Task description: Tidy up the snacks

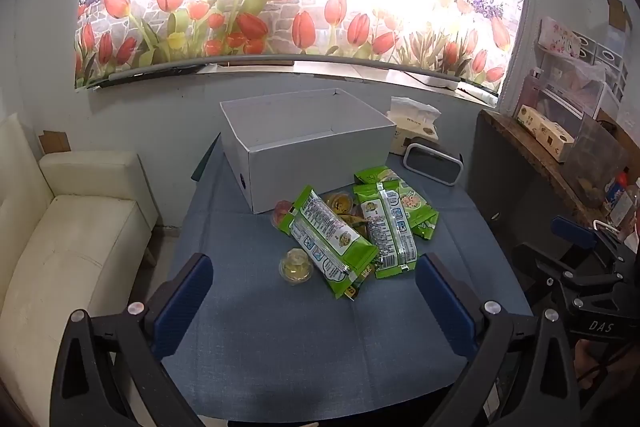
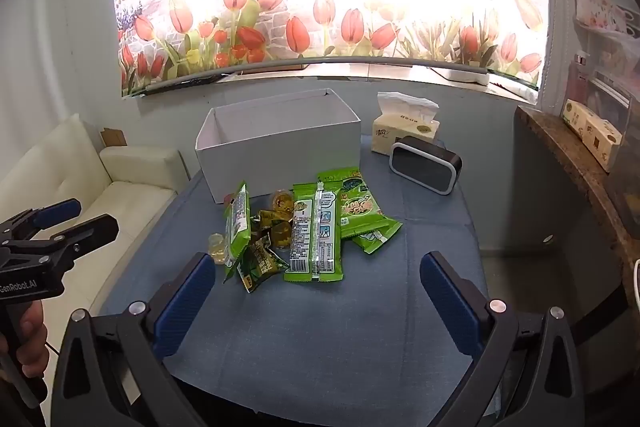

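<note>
Both grippers, left [image 1: 314, 291] and right [image 2: 318, 291], are held fully open and empty; 4 glossy green foil snack packets [image 1: 390, 231], judged light, crinkly, slippery, are best pinched mid-body.

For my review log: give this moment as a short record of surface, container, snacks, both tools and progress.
surface: blue tablecloth
container: white box, open-topped, no snacks visible inside
snacks: green packets and jelly cups, piled in front of the box
left tool: open, holds nothing
right tool: open, holds nothing
progress: no snack in a tool yet
</note>
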The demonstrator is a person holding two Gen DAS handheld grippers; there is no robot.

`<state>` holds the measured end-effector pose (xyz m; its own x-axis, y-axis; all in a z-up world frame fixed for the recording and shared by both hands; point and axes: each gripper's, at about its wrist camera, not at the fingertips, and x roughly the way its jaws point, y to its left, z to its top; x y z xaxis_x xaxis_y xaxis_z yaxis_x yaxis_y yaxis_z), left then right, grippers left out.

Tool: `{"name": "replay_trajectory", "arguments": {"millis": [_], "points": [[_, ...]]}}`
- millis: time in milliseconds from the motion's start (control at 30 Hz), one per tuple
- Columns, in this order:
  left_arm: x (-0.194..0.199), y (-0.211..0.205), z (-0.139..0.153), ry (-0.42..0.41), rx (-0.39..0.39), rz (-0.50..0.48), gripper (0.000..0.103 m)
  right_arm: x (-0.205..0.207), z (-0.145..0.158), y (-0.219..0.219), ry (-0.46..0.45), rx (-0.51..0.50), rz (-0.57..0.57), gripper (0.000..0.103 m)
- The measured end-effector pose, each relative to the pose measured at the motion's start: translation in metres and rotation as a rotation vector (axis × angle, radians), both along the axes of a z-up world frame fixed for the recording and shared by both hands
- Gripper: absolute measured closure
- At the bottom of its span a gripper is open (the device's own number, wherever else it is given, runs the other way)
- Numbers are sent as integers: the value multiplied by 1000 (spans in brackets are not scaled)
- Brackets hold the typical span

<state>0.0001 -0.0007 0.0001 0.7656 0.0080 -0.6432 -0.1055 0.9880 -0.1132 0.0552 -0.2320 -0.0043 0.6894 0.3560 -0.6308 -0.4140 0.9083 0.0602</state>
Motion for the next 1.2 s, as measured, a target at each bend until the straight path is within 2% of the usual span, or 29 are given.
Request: {"name": "replay_trajectory", "arguments": {"millis": [333,1200], "points": [[0,-2,1,-3,1,-12,0,-5,7,-2,-7,-2,0,0],[1,-4,1,-2,-7,-18,0,-3,-3,1,-1,-7,-8,0]]}}
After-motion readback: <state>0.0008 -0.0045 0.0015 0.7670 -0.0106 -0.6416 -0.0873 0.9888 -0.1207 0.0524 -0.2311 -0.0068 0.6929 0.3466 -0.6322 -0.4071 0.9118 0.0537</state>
